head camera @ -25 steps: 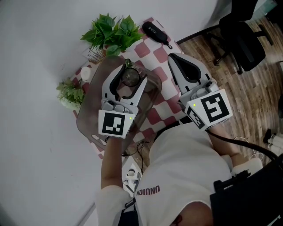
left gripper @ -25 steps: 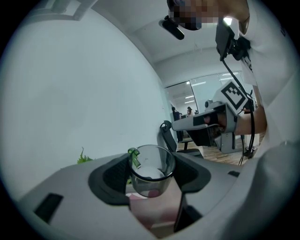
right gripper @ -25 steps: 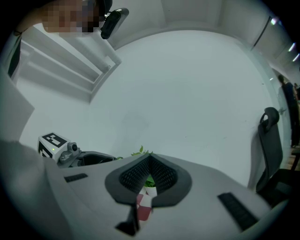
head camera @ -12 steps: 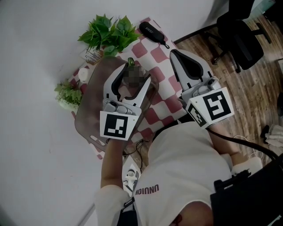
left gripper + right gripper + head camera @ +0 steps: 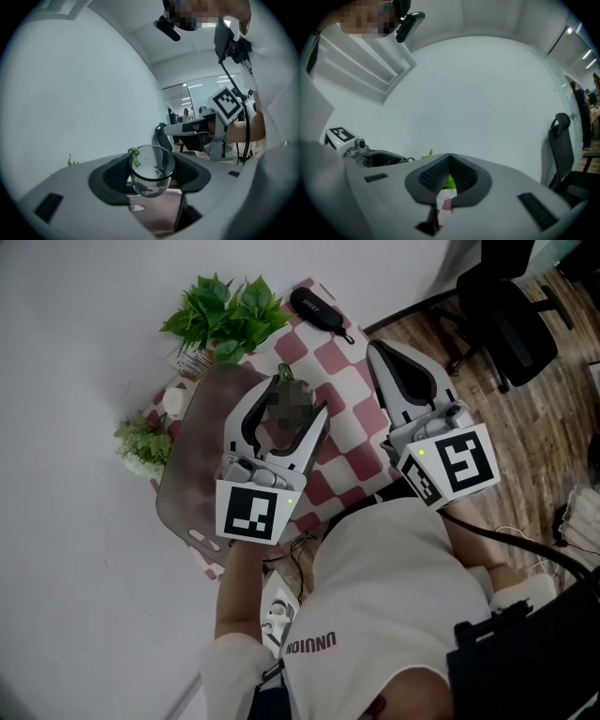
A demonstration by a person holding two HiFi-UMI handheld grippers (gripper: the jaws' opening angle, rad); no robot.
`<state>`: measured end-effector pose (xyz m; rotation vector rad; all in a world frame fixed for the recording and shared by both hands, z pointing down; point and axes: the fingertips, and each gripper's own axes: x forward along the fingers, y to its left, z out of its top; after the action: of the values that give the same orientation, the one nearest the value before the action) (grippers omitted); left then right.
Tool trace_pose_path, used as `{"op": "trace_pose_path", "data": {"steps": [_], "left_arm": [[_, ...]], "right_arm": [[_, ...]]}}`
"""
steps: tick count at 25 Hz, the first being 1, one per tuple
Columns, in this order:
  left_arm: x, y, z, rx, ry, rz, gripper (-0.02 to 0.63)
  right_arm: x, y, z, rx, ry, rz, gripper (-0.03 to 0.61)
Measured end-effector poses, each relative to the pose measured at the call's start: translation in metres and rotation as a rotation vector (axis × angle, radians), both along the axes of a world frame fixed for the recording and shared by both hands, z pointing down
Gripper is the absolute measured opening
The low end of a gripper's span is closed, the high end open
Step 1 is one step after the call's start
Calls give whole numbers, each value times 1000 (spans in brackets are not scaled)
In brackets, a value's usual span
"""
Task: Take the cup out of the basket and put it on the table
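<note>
- Cup (image 5: 149, 178), clear glass, pinched at its sides between the pads of left gripper (image 5: 296, 399); hanging in air over the right edge of basket (image 5: 183, 484), just beside the checked tabletop (image 5: 342, 371).
- Seemingly upright: mouth up, base down, long axis close to vertical and crosswise to the gripper's near-level reach; perhaps tipped a touch toward that gripper's camera.
- Could slip or twist out: smooth round glass, gripped along two narrow lines only; a jolt or a quick swing probably enough to loosen it.
- Could clip the basket wall if carried sideways too low; clearance not readable from above.
- Could topple on landing if set down tilted; better lowered base first and flat before letting go.
- Could roll off and break if released too near the tabletop's edge.
- Right gripper (image 5: 449, 164) clenched on nothing, held off to the right near the tabletop's edge; might crowd the landing spot if kept there.
- Plants (image 5: 225, 315) and dark case (image 5: 323, 304) at the far side: worth steering clear of when picking a spot.
</note>
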<state>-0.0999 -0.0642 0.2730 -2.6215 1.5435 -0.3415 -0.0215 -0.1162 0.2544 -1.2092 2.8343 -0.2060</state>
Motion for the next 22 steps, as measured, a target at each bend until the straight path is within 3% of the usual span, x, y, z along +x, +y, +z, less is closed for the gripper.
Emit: {"op": "trace_pose_path", "data": {"steps": [13,16,19,22], "left_arm": [[25,-2,-1,-7,-3,15,281],[33,-2,0,0,-40,39,281],[43,-1,3,9,-129,91,281],[51,-2,6,6,-146,111,281]], "right_arm": [[17,-9,-4,9,-6,12,18],[22,-10,-3,9,-6,18,18],[26,-12,-3,9,-5,22,18],[30,-14,-1,7,-4,27,18]]}}
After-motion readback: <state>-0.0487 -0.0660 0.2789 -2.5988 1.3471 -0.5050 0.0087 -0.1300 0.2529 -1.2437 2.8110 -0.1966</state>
